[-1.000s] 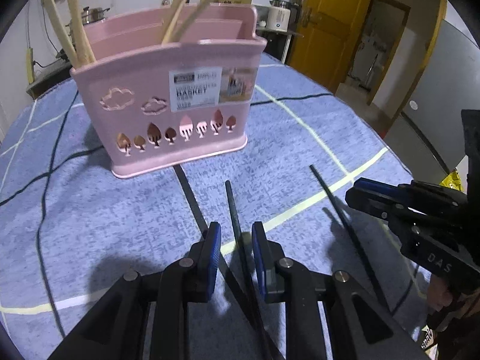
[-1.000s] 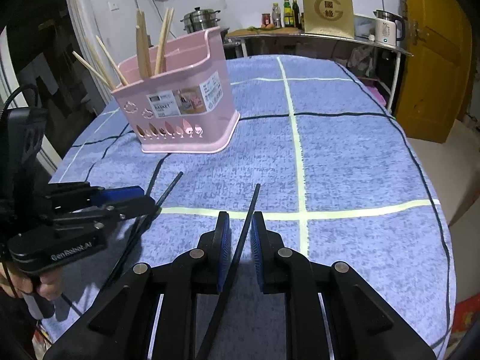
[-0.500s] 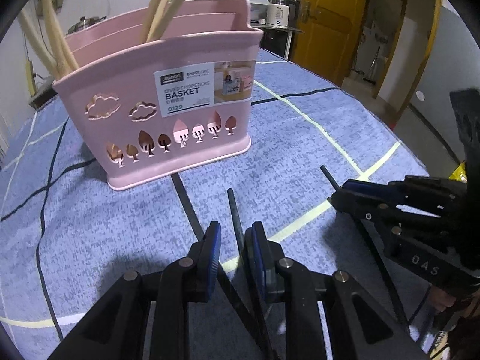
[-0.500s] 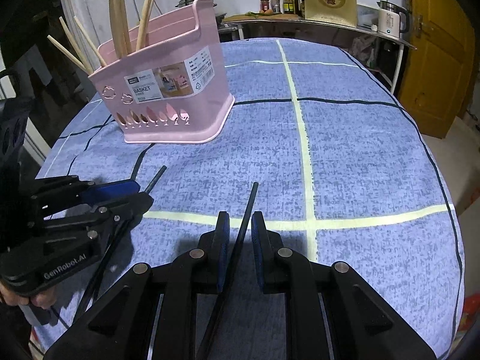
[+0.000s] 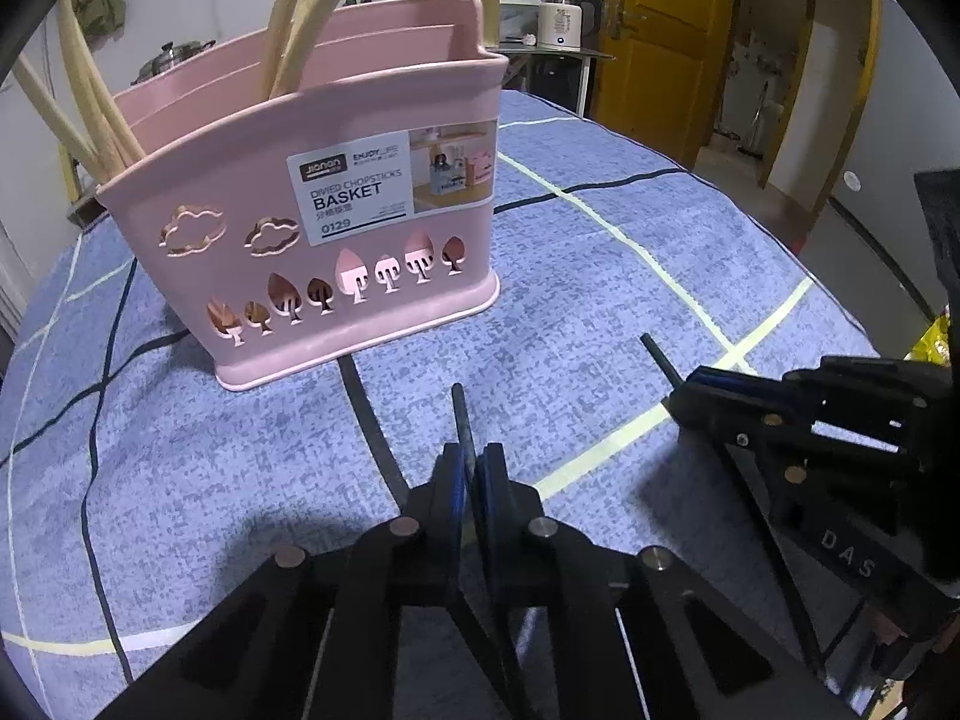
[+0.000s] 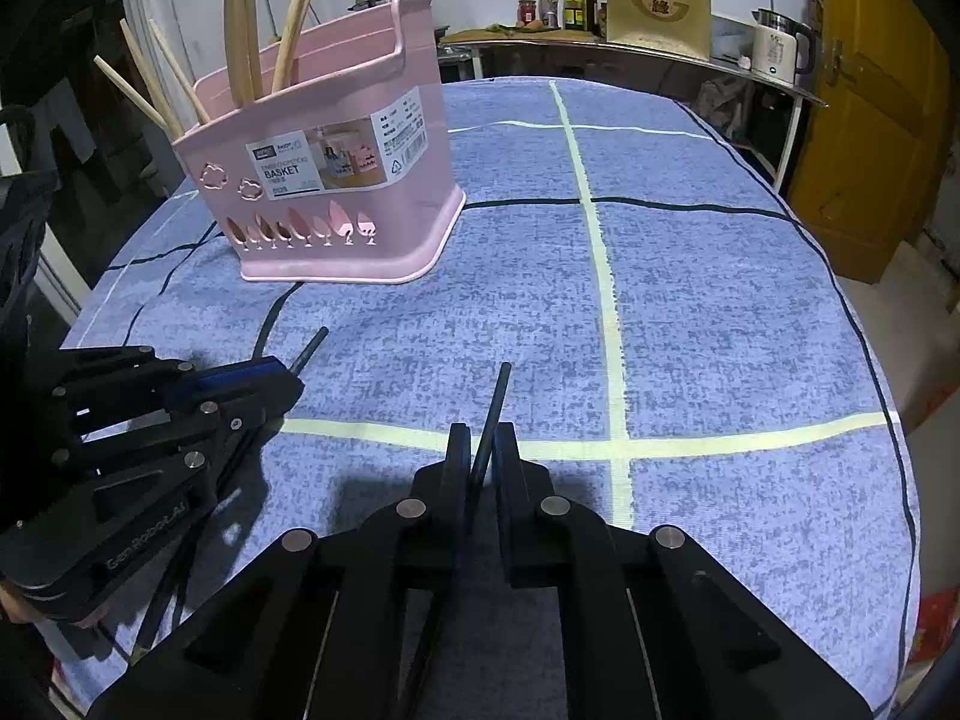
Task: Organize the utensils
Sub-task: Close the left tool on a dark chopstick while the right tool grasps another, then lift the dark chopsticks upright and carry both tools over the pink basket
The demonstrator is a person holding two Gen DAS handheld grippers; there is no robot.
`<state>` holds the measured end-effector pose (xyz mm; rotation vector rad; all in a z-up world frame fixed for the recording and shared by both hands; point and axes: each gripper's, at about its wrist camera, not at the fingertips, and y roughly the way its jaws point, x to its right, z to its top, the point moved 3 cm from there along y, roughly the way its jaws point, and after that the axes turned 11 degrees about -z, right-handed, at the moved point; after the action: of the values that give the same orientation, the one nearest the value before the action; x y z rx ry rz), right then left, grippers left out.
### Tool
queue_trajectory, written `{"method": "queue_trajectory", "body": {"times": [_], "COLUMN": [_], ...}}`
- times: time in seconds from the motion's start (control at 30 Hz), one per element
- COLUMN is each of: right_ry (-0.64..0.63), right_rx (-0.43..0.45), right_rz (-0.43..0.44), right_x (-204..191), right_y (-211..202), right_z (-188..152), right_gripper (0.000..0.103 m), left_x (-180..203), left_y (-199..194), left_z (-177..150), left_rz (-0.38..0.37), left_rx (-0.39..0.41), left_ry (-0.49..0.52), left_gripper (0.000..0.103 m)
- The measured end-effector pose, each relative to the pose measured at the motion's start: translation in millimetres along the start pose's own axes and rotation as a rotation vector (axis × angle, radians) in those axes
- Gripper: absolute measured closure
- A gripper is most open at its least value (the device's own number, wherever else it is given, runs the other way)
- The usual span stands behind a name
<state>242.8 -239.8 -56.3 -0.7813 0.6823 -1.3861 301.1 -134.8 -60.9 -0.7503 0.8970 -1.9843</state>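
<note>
A pink divided chopstick basket [image 5: 360, 228] [image 6: 336, 192] stands on the blue checked tablecloth and holds several pale wooden chopsticks [image 5: 294, 18] [image 6: 243, 36]. My left gripper [image 5: 471, 474] is shut on a black chopstick [image 5: 462, 414] that points at the basket. It also shows in the right wrist view [image 6: 282, 381]. My right gripper [image 6: 480, 456] is shut on another black chopstick [image 6: 498, 396], held above the cloth. It shows at the right of the left wrist view [image 5: 684, 396], with its chopstick tip [image 5: 657, 354] sticking out.
The round table's edge [image 6: 894, 420] curves down at the right. Behind it are a counter with bottles [image 6: 573, 0], a kettle [image 6: 777, 48] and a yellow door [image 5: 666, 30]. A steel pot [image 5: 171, 57] stands behind the basket.
Both grippers have moved forward toward the basket, which looks larger now. The left jaws have closed tighter on their chopstick.
</note>
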Motion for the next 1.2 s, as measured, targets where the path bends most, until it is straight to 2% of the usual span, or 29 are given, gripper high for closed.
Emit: {"method": "queue_trajectory", "body": {"times": [0.23, 0.8, 1.0, 1.2], "right_ry": [0.015, 0.044, 0.038, 0.032], "right_rx": [0.044, 0.269, 0.336, 0.365], "right_rz": [0.036, 0.088, 0.098, 0.108], "right_x": [2, 9, 6, 2], "right_y": [-17, -106, -132, -144], "right_z": [10, 56, 64, 62], "right_gripper": [0.096, 0.098, 0.098, 0.098], "left_x": [-10, -13, -13, -9], "left_y": [-18, -154, -186, -204], "left_z": [4, 38, 44, 40], "left_rz": [-0.031, -0.049, -0.048, -0.05], "left_rx": [0.017, 0.265, 0.323, 0.354], "left_ry": [-0.039, -0.017, -0.017, -0.019], "left_gripper": [0.098, 0.099, 0.099, 0.099]}}
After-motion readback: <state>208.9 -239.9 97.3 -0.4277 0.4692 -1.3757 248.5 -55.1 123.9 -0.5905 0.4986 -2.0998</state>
